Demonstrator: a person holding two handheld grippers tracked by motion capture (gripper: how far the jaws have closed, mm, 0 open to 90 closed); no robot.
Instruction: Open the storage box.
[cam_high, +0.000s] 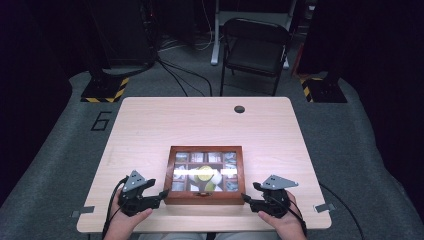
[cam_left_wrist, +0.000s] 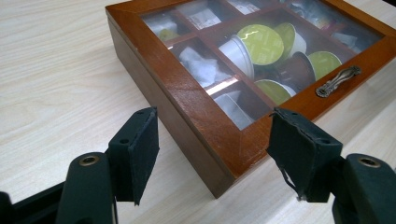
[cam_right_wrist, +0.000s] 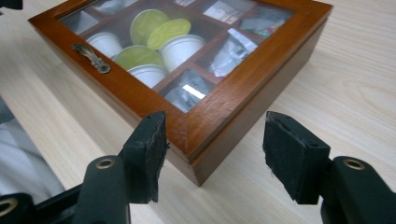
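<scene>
A closed wooden box (cam_high: 205, 149) with a glass lid lies near the table's front edge. Under the glass are white capsules with green lids (cam_left_wrist: 260, 44) and several sachets. A small metal handle (cam_left_wrist: 338, 80) sits on its front rim. My left gripper (cam_high: 162, 194) is at the box's front left corner, open, and that corner (cam_left_wrist: 219, 158) stands between its jaws without being pressed. My right gripper (cam_high: 246, 197) is at the front right corner, also open, with the corner (cam_right_wrist: 196, 154) between its pads. In the right gripper view, the box (cam_right_wrist: 233, 88) and its handle (cam_right_wrist: 91, 57) show close up.
The light wooden table (cam_high: 200, 120) has a round cable hole (cam_high: 239, 109) at the back. A black folding chair (cam_high: 255, 45) stands beyond the table on grey carpet. Bare tabletop lies to both sides of the box and behind it.
</scene>
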